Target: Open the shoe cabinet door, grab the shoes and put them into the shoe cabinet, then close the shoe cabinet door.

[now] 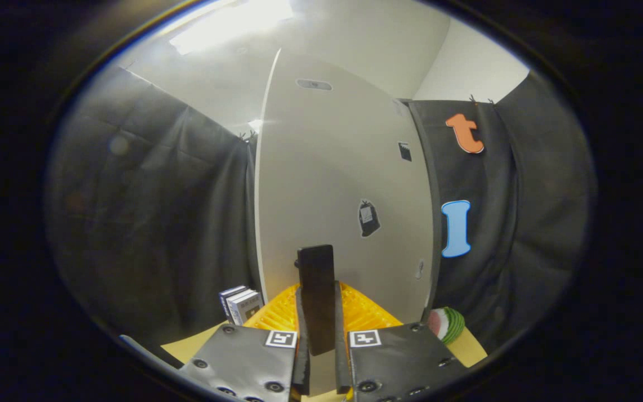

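Note:
The white shoe cabinet door (344, 184) rises straight ahead, with its free edge on the left. A black flat bar handle (316, 268) stands out from the door and runs down between my fingers. My gripper (318, 318) is shut on this handle, one finger (301, 346) pressing each side of it. The upper end of the handle sticks out beyond the fingertips. Whether the door is shut flush against the cabinet or swung out, I cannot tell from here.
A yellow ribbed plastic piece (366, 312) lies under the fingers at the door's foot. A few upright books (240, 304) stand to its left, and a round watermelon-patterned thing (447, 324) sits to the right. Black cloth hangs on both sides.

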{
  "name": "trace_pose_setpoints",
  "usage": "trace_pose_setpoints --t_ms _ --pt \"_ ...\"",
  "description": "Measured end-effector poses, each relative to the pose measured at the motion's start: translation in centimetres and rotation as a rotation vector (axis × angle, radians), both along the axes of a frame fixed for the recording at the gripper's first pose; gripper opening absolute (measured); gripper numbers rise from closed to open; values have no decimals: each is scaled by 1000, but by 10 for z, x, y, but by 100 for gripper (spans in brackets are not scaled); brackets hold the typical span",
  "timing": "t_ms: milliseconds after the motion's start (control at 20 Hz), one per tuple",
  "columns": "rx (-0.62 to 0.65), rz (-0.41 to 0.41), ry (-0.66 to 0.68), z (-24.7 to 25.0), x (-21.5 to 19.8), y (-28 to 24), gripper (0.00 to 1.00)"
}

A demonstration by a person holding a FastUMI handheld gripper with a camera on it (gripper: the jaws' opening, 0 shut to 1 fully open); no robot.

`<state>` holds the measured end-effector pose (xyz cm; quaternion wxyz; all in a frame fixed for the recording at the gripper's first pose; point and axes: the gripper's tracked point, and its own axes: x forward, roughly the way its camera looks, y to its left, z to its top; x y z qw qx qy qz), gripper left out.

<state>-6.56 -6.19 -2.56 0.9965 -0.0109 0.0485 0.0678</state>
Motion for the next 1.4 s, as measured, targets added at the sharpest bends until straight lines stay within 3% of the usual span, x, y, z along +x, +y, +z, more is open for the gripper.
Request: trace_pose_setpoints --t_ms 500,1400 --pt "-57 -57 -24 14 -35 -62 18" --pt "-25 -351 -66 43 -79 -189 10"
